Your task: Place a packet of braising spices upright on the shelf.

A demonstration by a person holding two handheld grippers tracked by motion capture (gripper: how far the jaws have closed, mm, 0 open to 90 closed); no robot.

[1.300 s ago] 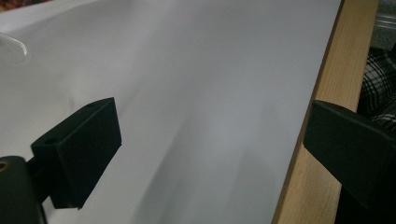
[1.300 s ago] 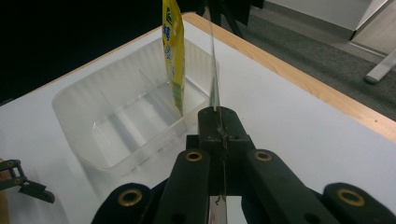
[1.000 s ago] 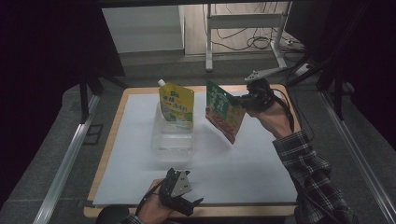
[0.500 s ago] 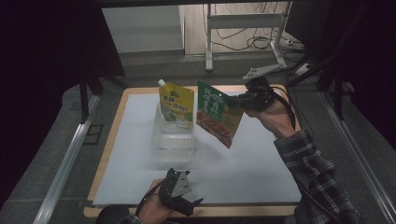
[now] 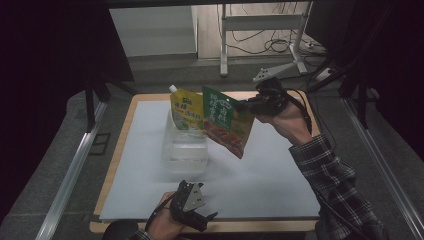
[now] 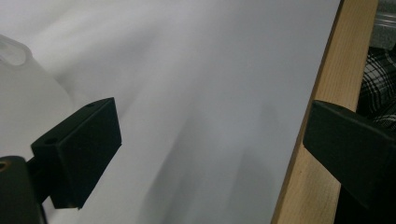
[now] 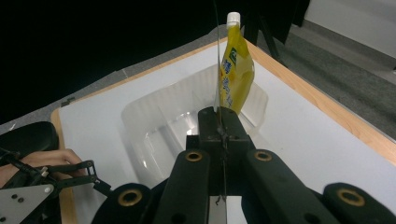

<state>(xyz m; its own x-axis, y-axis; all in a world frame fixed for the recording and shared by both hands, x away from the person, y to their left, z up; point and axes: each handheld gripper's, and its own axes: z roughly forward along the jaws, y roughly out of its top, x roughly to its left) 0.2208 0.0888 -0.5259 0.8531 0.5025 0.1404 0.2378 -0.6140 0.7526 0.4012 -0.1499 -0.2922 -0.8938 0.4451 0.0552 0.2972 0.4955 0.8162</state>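
The green pouch point(image 5: 226, 121) hangs tilted in the air above the white mat point(image 5: 270, 175), pinched at its edge by the right gripper point(image 5: 248, 105), whose jaws are pressed together on it. Just beside it, a yellow pouch point(image 5: 186, 110) with a white cap stands in a clear plastic tub point(image 5: 184, 150). The left gripper point(image 5: 199, 220) rests at the near edge of the wooden board point(image 5: 120, 150), jaws spread wide on nothing.

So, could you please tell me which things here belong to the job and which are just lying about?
In the job:
green pouch, clamped in the right gripper
clear tub
yellow pouch, standing in the tub

Lying about:
left gripper, open, at the near edge
metal stand beyond the table
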